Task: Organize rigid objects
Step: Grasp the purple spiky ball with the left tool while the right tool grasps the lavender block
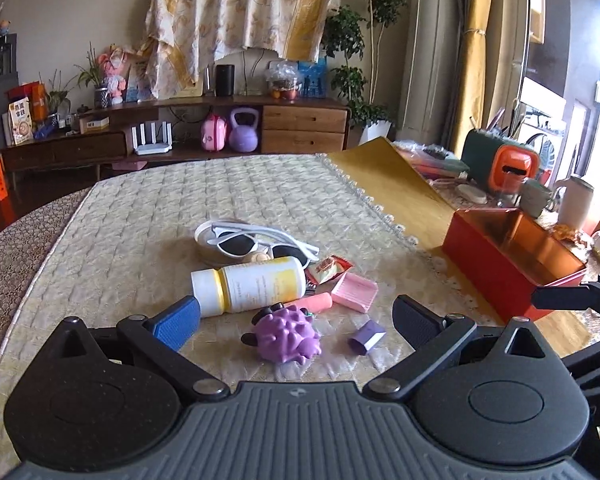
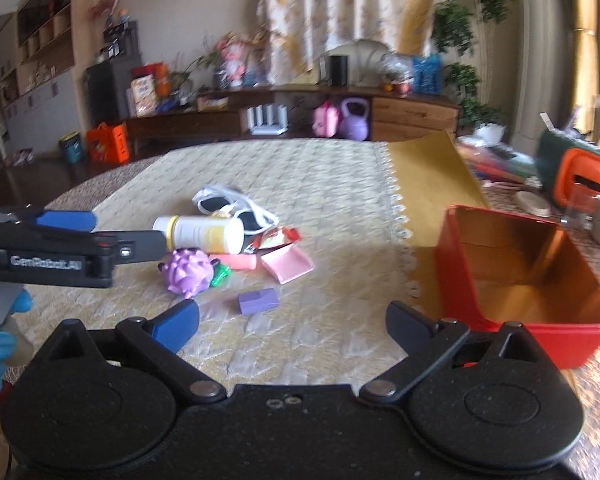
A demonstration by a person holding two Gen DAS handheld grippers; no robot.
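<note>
Fingers of the left gripper (image 1: pixel 296 318) stand wide apart and empty above the quilted worktop (image 1: pixel 148 208); those of the right gripper (image 2: pixel 292 320) are likewise spread and empty. Between the left fingers lies a purple spiky toy (image 1: pixel 286 334), with a white bottle (image 1: pixel 252 286) on its side at 11 o'clock, white sunglasses (image 1: pixel 256 242) beyond, a pink tray (image 1: pixel 354 292) at 1 o'clock and a purple block (image 1: pixel 366 337) at 3 o'clock. An open red box (image 2: pixel 516 268) sits at 2 o'clock.
</note>
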